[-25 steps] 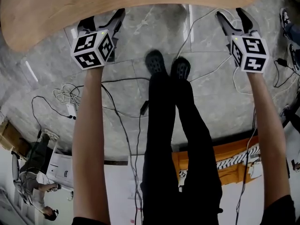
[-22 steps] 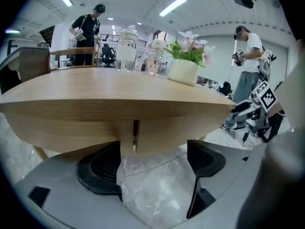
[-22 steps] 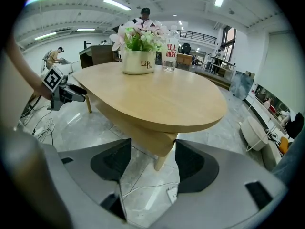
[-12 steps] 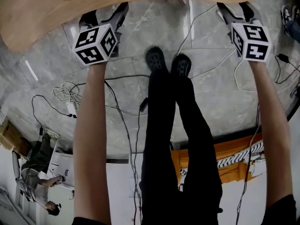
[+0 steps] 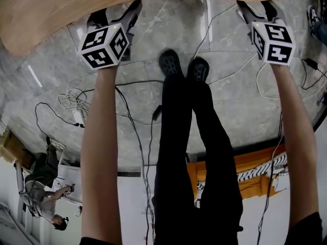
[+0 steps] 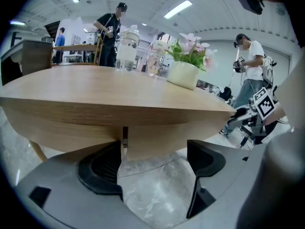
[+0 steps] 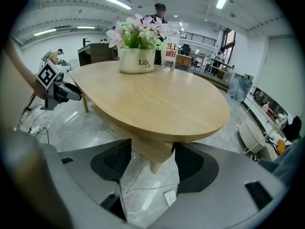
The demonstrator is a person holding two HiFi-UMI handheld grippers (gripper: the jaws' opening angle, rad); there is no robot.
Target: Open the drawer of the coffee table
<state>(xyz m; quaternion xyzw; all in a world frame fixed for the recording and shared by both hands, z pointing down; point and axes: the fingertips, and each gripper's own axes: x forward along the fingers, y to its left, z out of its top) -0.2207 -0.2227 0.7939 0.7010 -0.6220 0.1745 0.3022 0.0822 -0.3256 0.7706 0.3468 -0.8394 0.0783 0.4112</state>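
Observation:
The light wood coffee table (image 5: 46, 14) curves across the top of the head view. In the left gripper view, a wooden panel (image 6: 171, 140) hangs under its top (image 6: 95, 87), with a narrow vertical seam (image 6: 125, 138) at the panel's left end. My left gripper (image 5: 115, 14) is open just in front of that panel, its jaws (image 6: 155, 168) empty and apart from the wood. My right gripper (image 5: 255, 8) is also open, with the table's under-box (image 7: 152, 149) between its jaws (image 7: 150, 163), not touched.
A white flower pot (image 7: 137, 60) and glass jars (image 6: 127, 51) stand on the table. Cables (image 5: 138, 121) trail over the grey marble floor, and a power strip (image 7: 169, 197) lies by a table leg (image 7: 155, 166). The person's legs (image 5: 186, 137) stand between the grippers. Other people work behind.
Both grippers have moved a little forward toward the table edge, their jaws now reaching under its rim. Both remain open.

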